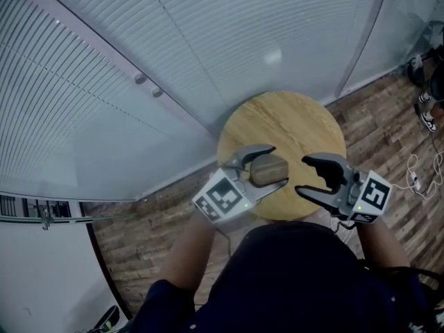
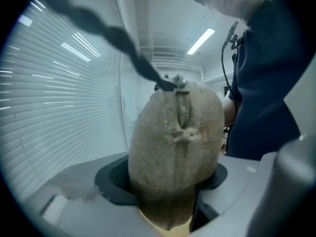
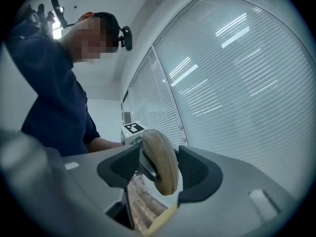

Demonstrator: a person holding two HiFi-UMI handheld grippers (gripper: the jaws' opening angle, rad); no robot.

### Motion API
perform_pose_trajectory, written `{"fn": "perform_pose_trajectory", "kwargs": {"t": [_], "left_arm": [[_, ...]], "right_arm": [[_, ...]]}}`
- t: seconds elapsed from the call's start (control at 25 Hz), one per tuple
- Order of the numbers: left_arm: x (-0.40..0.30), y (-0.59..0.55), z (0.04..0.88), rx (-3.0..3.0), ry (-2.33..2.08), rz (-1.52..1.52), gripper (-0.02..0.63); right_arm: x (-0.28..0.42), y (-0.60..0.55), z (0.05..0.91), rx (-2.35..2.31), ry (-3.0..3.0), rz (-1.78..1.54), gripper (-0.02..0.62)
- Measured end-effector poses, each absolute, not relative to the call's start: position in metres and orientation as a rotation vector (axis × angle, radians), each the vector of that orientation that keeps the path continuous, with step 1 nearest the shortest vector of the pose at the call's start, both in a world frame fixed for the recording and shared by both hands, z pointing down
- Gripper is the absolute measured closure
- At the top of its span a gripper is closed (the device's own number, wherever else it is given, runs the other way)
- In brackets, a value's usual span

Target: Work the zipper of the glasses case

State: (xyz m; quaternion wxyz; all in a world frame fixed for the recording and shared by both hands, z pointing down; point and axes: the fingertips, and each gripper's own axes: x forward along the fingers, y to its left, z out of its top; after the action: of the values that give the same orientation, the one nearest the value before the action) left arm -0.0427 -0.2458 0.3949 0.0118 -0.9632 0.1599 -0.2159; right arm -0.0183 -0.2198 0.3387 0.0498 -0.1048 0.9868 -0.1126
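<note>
Tan, felt-like glasses case (image 1: 268,169) is clamped in the left gripper (image 1: 276,165) over the near edge of the round wooden table (image 1: 291,116), its zipper (image 2: 182,111) and dark pull cord (image 2: 118,36) visible only in the left gripper view, while the right gripper (image 1: 303,175) hangs just beside it, jaws apart, touching nothing.

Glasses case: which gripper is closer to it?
Left. The left gripper is shut on the case, holding it above the table. The right gripper is open and apart, off to its right.
</note>
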Motion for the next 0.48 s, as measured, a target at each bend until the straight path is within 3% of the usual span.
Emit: {"fn": "perform_pose_trajectory", "kwargs": {"t": [0.24,0.48], "left_arm": [[-0.015,-0.24,0.438,-2.82,0.332,-0.992,0.295],[-0.012,-0.233,0.454,-2.694,0.25,-1.117,0.295]], "right_arm": [[-0.022,-0.222,0.31,-0.292,3.055,-0.184,0.346],[-0.043,-0.219,0.329,-0.163,3.278,-0.129,0.376]]}}
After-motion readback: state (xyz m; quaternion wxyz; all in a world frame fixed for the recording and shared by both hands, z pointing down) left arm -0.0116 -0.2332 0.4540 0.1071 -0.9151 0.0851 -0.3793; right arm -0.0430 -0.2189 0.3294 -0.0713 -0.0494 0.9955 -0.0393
